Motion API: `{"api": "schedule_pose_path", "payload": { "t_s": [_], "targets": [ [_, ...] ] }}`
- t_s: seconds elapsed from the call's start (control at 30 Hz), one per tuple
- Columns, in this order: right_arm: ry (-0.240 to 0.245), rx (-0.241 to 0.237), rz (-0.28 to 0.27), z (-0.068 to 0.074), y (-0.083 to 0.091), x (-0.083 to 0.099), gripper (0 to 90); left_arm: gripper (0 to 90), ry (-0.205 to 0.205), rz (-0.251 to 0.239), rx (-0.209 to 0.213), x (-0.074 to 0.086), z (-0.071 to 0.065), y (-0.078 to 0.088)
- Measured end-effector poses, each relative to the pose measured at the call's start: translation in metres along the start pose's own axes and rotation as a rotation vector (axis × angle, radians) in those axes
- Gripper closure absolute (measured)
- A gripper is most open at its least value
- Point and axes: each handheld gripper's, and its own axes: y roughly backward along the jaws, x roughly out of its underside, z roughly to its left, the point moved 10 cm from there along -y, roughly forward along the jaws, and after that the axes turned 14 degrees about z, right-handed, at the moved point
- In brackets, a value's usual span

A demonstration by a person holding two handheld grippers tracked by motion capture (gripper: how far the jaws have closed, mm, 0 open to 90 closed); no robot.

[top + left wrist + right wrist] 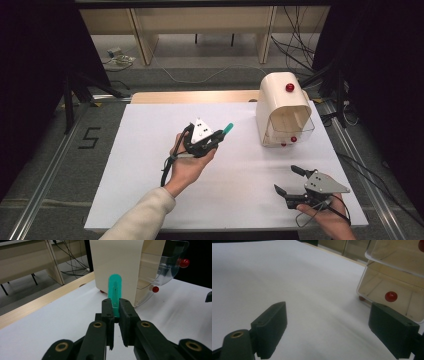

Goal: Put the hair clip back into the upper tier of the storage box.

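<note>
My left gripper (219, 134) is held above the middle of the white table, shut on a teal plastic stick (228, 129). In the left gripper view the teal stick (115, 293) rises from between the jaws and points toward the cream cabinet (117, 262). That cream cabinet (280, 100) with clear drawers and red knobs stands at the back right. My right gripper (289, 180) is open near the front right edge, nothing between its jaws. In the right gripper view its gripper (329, 322) faces a clear drawer (397, 287) with a red knob (391, 296).
A white sheet (150, 150) covers the table, with a wooden strip (190, 96) along its back edge. Dark floor with a taped "5" (88, 138) lies at left. Cables (300, 50) and wooden furniture legs (142, 40) stand beyond the table.
</note>
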Motion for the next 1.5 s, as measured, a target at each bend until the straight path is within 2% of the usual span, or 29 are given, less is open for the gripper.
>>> {"api": "schedule_pose_path", "payload": {
  "t_s": [0.8,1.5],
  "targets": [
    [-0.001,-0.005,-0.001,0.000,0.000,0.000,16.3,82.6,-0.032,-0.016,0.027,-0.017,-0.017,-0.009],
    [-0.002,-0.005,0.001,0.000,-0.001,0.000,16.3,82.6,-0.042,-0.026,0.035,-0.021,-0.021,-0.010]
  ]
}}
